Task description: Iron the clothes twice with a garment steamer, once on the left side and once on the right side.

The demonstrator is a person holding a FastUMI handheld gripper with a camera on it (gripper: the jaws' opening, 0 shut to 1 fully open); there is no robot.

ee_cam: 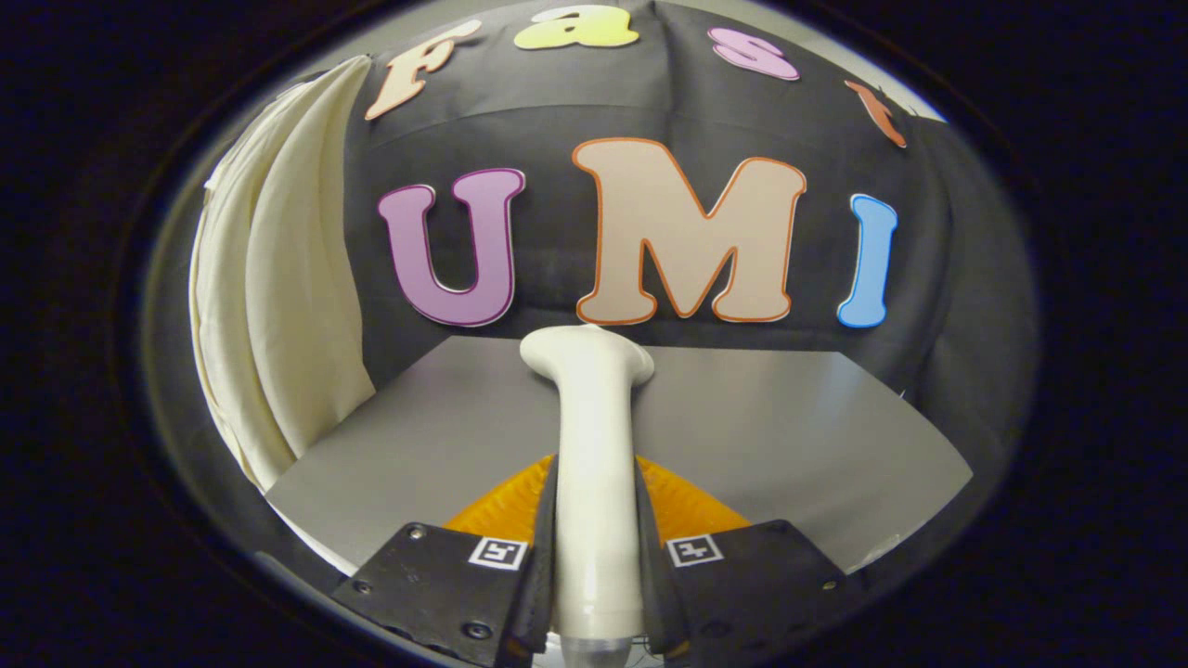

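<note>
1. The tongs [594, 557] were closed on the smooth cream-white plastic garment steamer [594, 436], one finger pressing each side of its handle, so the gap between them was no wider than the handle itself.
2. The steamer's handle ran forward from between the fingers, and its flared head stood beyond them, above the flat grey table [789, 427].
3. An orange ribbed piece [691, 506] showed just under the handle, beside the fingers; what it was could not be told.
4. The pale cream cloth garment [288, 306] hung to the left of the steamer, well apart from the head, against the booth's wall.
5. The step in hand appeared to be carrying the steamer to the garment. To do it well, the grip ought to stay firm and square so the handle would not twist, the head should turn to face the cloth, and each pass should run slowly and evenly down one side.
</note>
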